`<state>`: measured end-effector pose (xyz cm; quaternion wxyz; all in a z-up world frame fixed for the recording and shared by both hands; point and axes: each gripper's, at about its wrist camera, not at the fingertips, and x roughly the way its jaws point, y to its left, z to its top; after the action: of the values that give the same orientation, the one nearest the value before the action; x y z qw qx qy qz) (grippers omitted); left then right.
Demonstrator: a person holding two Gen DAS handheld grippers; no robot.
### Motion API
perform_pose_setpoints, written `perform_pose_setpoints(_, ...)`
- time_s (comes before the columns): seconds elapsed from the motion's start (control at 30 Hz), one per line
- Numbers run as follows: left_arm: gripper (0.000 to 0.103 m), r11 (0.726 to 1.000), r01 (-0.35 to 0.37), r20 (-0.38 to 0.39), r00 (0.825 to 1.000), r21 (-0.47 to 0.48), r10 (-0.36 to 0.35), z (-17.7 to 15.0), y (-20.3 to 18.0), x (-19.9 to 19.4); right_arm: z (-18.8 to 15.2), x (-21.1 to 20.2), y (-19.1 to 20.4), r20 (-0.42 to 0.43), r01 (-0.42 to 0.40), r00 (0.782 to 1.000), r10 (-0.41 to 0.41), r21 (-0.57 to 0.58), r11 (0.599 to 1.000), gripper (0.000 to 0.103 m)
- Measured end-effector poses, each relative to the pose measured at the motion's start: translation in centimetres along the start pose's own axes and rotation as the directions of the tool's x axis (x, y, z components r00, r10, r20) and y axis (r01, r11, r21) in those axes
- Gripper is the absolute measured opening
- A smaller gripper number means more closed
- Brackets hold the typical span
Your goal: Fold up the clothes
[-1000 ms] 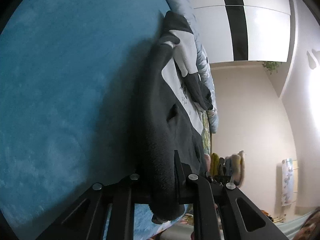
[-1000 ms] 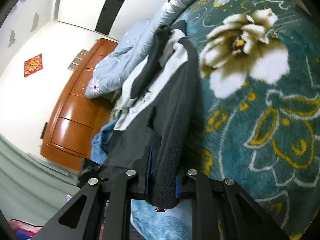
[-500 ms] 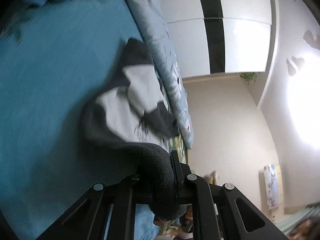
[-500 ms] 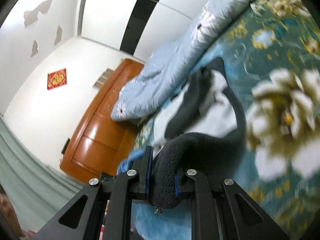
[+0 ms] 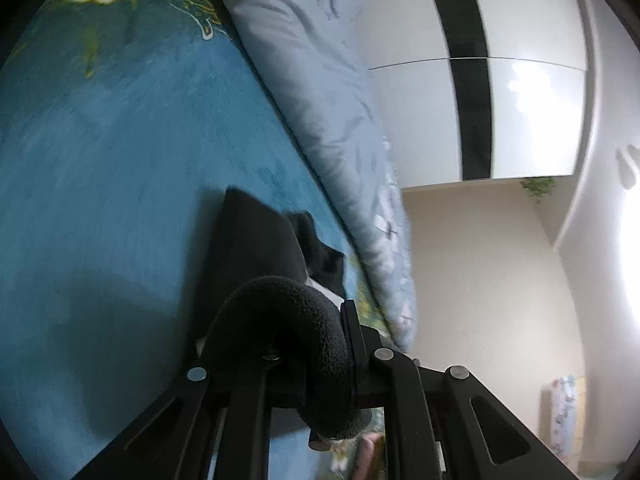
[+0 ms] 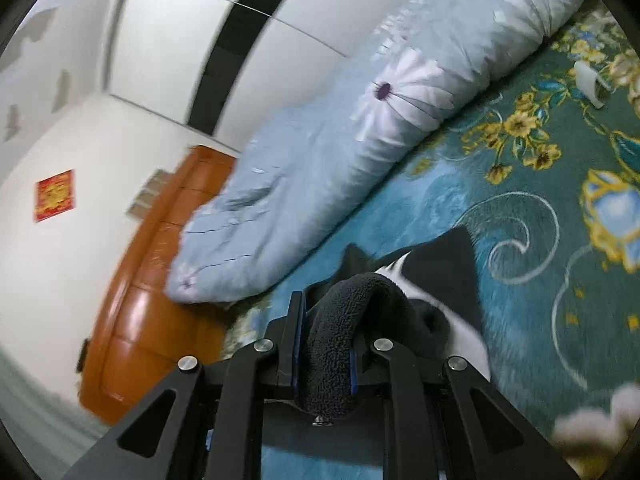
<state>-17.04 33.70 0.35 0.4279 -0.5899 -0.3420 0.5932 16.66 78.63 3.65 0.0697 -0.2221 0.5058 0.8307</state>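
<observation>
Where fleece (image 5: 280, 320) bulges, both hand-held grippers (image 5: 316, 364) (image 6: 324, 356) clamped on it (pads hidden).

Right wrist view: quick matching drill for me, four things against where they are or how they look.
Things:
1. dark fleece garment
2. pale blue quilt
3. wooden dresser
4. red paper square

States:
a. stuck on the white wall
b. pinched in the right gripper
c. glossy orange-brown, beyond the quilt's end
d. bunched along the floral blanket

Pairs: 1-b, 2-d, 3-c, 4-a
</observation>
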Motion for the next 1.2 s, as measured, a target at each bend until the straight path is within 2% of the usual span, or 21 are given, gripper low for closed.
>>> perform_pose_setpoints(0.1, 0.015, 0.999, -0.037, 0.001, 0.999, -0.017, 0.037, 1.3, 1.0, 2.2, 0.8, 2.3, -1.7, -0.016, 0.065, 0.998, -0.065, 0.035, 0.997, 0.017)
perform_pose_setpoints(0.17, 0.015, 0.998, -0.04, 0.002, 0.999, -0.044, 0.04, 2.1, 1.9, 3.2, 0.9, 3.2, -3.0, -0.022, 0.077, 0.997, -0.076, 0.075, 0.994, 0.017)
perform_pose_setpoints(0.27, 0.017, 0.996, -0.03, -0.001, 1.0, -0.089, 0.03, 2.8, 3.0, 4.4, 1.2, 4.1, -4.1, -0.029, 0.071, 0.997, -0.068, 0.118, 0.99, 0.017)
perform_pose_setpoints(0.33, 0.022, 0.993, -0.012, 0.0, 1.0, -0.115, 0.012, 3.0, 3.2, 4.8, 1.5, 4.4, -4.2, -0.033, 0.056, 0.998, -0.053, 0.121, 0.991, 0.019)
perform_pose_setpoints(0.4, 0.042, 0.993, 0.024, 0.006, 1.0, -0.116, -0.023, 3.0, 2.9, 5.0, 1.8, 4.5, -3.7, -0.038, 0.056, 0.998, -0.053, 0.102, 0.993, 0.02)
perform_pose_setpoints(0.43, 0.062, 0.992, 0.046, 0.015, 0.999, -0.113, -0.045, 3.0, 2.7, 4.9, 1.9, 4.5, -3.3, -0.044, 0.057, 0.998, -0.053, 0.086, 0.995, 0.02)
perform_pose_setpoints(0.47, 0.076, 0.99, 0.082, 0.033, 0.996, -0.111, -0.078, 3.0, 2.4, 4.7, 1.9, 4.4, -2.9, -0.046, 0.057, 0.998, -0.053, 0.074, 0.996, 0.02)
perform_pose_setpoints(0.53, 0.085, 0.985, 0.137, 0.06, 0.99, -0.106, -0.131, 2.9, 1.9, 4.2, 1.9, 4.0, -2.2, -0.039, 0.044, 0.998, -0.042, 0.057, 0.997, 0.025)
perform_pose_setpoints(0.57, 0.086, 0.984, 0.142, 0.059, 0.989, -0.104, -0.136, 2.9, 1.5, 4.1, 1.9, 3.7, -2.0, -0.027, 0.04, 0.999, -0.039, 0.055, 0.998, 0.028)
perform_pose_setpoints(0.63, 0.086, 0.987, 0.131, 0.055, 0.99, -0.092, -0.127, 2.7, 0.9, 3.8, 1.9, 3.1, -1.6, -0.002, 0.032, 0.999, -0.032, 0.05, 0.998, 0.047)
perform_pose_setpoints(0.73, 0.087, 0.999, 0.048, 0.055, 0.997, -0.02, -0.047, 1.9, -0.3, 2.9, 2.3, 2.0, -1.0, 0.053, 0.027, 0.998, -0.029, 0.034, 0.999, 0.053)
perform_pose_setpoints(0.83, 0.087, 0.999, 0.034, 0.112, 0.993, 0.022, -0.036, 1.1, -1.4, 0.5, 2.5, -0.1, -0.9, 0.108, 0.044, 0.993, -0.048, 0.041, 0.998, 0.054)
perform_pose_setpoints(0.93, 0.09, 0.998, 0.002, 0.164, 0.986, 0.062, -0.013, -0.1, -2.1, -1.7, 0.9, -1.7, -1.3, 0.077, 0.077, 0.994, -0.079, 0.025, 0.997, 0.054)
perform_pose_setpoints(1.03, 0.092, 0.996, -0.085, 0.201, 0.977, 0.041, 0.075, -3.7, -0.1, -4.6, -2.0, -3.2, -2.3, 0.026, 0.148, 0.989, -0.147, -0.013, 0.989, 0.054)
perform_pose_setpoints(1.13, 0.092, 0.983, -0.181, 0.192, 0.965, 0.009, 0.176, -7.2, 2.6, -4.3, -5.5, -4.6, -4.8, 0.005, 0.154, 0.988, -0.155, 0.053, 0.987, 0.054)
perform_pose_setpoints(1.2, 0.092, 0.984, -0.175, 0.152, 0.973, -0.014, 0.175, -9.4, 4.6, -3.4, -7.4, -5.0, -6.5, -0.002, 0.121, 0.993, -0.122, 0.126, 0.985, 0.055)
